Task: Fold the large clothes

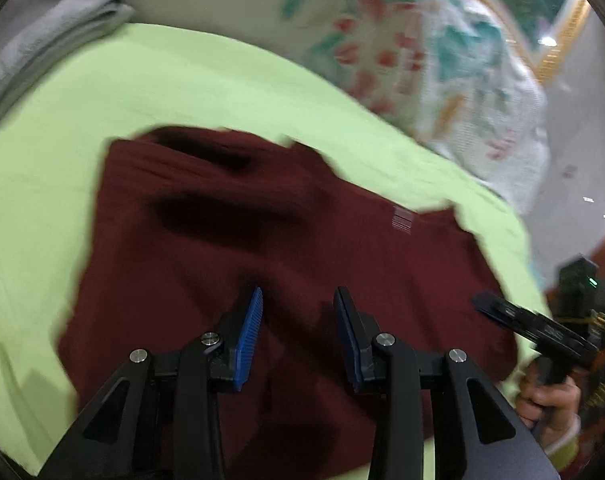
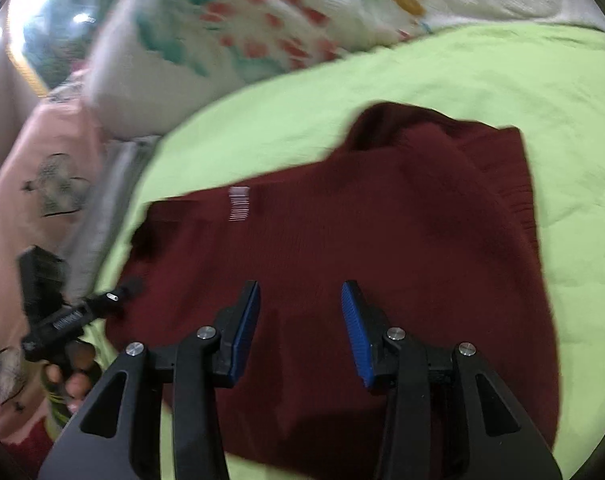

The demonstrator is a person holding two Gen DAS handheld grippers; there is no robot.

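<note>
1. The left gripper [image 1: 298, 312] and right gripper [image 2: 300, 308] hover over the cloth, jaws released, grasping nothing.
2. The maroon sweater [image 1: 262, 240] lies partly folded on the lime-green bed sheet [image 1: 182, 80].
3. Beyond it sit a floral quilt [image 1: 422, 40] and a folded grey towel [image 1: 54, 24].

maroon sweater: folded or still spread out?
Partly folded. The maroon sweater lies as a compact block on the green sheet, no sleeves sticking out. Both grippers open above it, holding nothing.
</note>
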